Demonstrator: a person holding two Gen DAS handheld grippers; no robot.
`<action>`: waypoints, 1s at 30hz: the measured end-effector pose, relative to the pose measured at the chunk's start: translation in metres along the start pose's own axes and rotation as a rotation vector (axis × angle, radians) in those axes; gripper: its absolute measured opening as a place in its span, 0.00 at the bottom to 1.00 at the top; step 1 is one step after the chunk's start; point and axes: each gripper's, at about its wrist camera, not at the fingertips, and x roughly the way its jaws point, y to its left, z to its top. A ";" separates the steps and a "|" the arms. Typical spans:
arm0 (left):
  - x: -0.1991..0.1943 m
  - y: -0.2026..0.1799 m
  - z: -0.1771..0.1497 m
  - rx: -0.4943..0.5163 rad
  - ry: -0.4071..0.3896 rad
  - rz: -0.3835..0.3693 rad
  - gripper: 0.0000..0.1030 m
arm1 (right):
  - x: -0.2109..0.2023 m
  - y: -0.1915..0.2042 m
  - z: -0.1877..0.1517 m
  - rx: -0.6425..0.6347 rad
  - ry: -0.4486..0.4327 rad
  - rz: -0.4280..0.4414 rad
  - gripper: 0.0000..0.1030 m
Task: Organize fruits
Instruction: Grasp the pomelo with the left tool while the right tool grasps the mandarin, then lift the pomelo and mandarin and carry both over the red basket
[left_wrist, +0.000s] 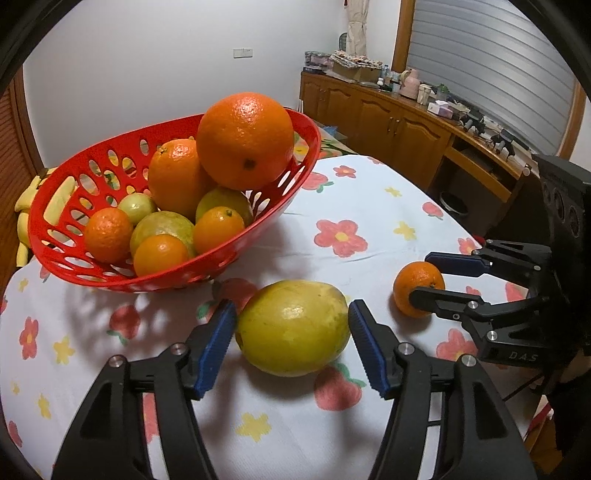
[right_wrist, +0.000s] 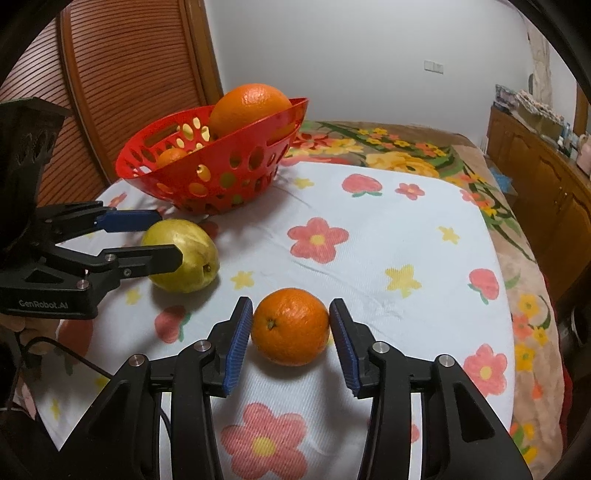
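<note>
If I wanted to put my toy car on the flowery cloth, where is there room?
Free: the wide patch of cloth right of the red basket and beyond the small orange. Crowded: the near-left corner, where the yellow-green fruit, left gripper and right gripper bunch together below the basket.

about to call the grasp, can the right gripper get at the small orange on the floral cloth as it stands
Probably yes. The right gripper is open with the small round orange already between its blue pads; nothing sits between them. The left gripper is off at the yellow-green pear-like fruit.
</note>
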 end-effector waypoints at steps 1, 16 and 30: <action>0.002 0.000 0.000 -0.003 0.003 -0.004 0.62 | 0.000 0.000 0.000 0.001 0.000 0.000 0.44; 0.015 -0.003 0.001 -0.012 0.022 -0.037 0.67 | 0.004 -0.004 -0.002 0.006 0.017 0.007 0.46; 0.015 -0.004 -0.004 -0.013 0.032 -0.053 0.60 | 0.002 -0.005 -0.004 0.007 0.014 0.001 0.45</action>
